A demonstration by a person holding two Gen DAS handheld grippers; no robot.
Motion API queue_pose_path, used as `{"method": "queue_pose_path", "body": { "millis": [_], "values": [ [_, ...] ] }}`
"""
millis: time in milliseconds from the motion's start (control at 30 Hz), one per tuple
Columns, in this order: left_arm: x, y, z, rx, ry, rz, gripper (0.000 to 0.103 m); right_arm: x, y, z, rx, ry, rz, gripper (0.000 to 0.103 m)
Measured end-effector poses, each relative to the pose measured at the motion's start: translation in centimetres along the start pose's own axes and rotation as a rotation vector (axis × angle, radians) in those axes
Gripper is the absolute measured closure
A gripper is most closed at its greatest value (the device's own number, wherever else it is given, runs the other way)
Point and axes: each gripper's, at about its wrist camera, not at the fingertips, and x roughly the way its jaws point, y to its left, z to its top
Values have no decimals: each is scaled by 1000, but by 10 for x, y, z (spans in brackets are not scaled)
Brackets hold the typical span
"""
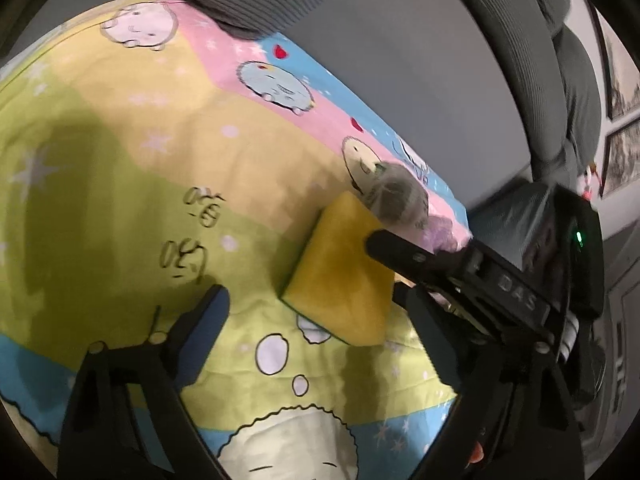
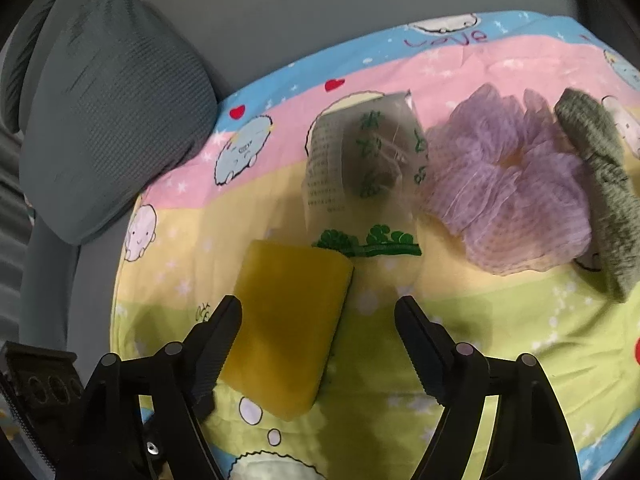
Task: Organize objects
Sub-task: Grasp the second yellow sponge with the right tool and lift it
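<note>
**A:** Left wrist view first. What do you have?

**B:** I see my left tool (image 1: 316, 312) with its jaws apart, nothing pressed between them. The yellow rectangular sponge with a thin green underside (image 1: 340, 276) lies flat on the cartoon-print bedspread in pastel stripes (image 1: 120, 160), between the two fingers and nearer the right one. My right tool (image 1: 400, 276) comes in from the right, one black finger (image 1: 400, 250) lying over the sponge's right edge. Behind it I can just see a clear plastic packet (image 1: 394, 196), blurred.

**A:** And the right wrist view?

**B:** My right tool's jaws are apart too. The sponge sits between them, its left edge right at the left finger (image 2: 216, 344), while the right finger stands clear of it. I can't tell whether the left pad actually touches. Beyond the sponge lies the clear packet with green print (image 2: 364, 168), then a lilac mesh bath pouf (image 2: 508, 188) and a grey-green knitted sock (image 2: 600, 184) touching its right side. A grey-green cushion (image 2: 112, 120) rests at the bedspread's left edge.
</note>
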Motion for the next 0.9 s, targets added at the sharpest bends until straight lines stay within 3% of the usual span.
{"method": "queue_pose_path", "body": {
  "millis": [167,233,333,633,900],
  "values": [
    [10,-1,0,40,-9,39,43,7,0,0,-25,-1,-8,35],
    [12,0,1,37,-3,30,61,8,3,-2,-41,4,8,46],
    [16,-2,0,54,0,36,62,9,10,-4,-84,-3,8,56],
    [4,-24,-7,123,-9,55,63,0,9,-7,-106,0,52,57],
    [-14,-61,-23,205,-59,27,63,-47,6,-15,-114,-84,49,57]
  ]
}}
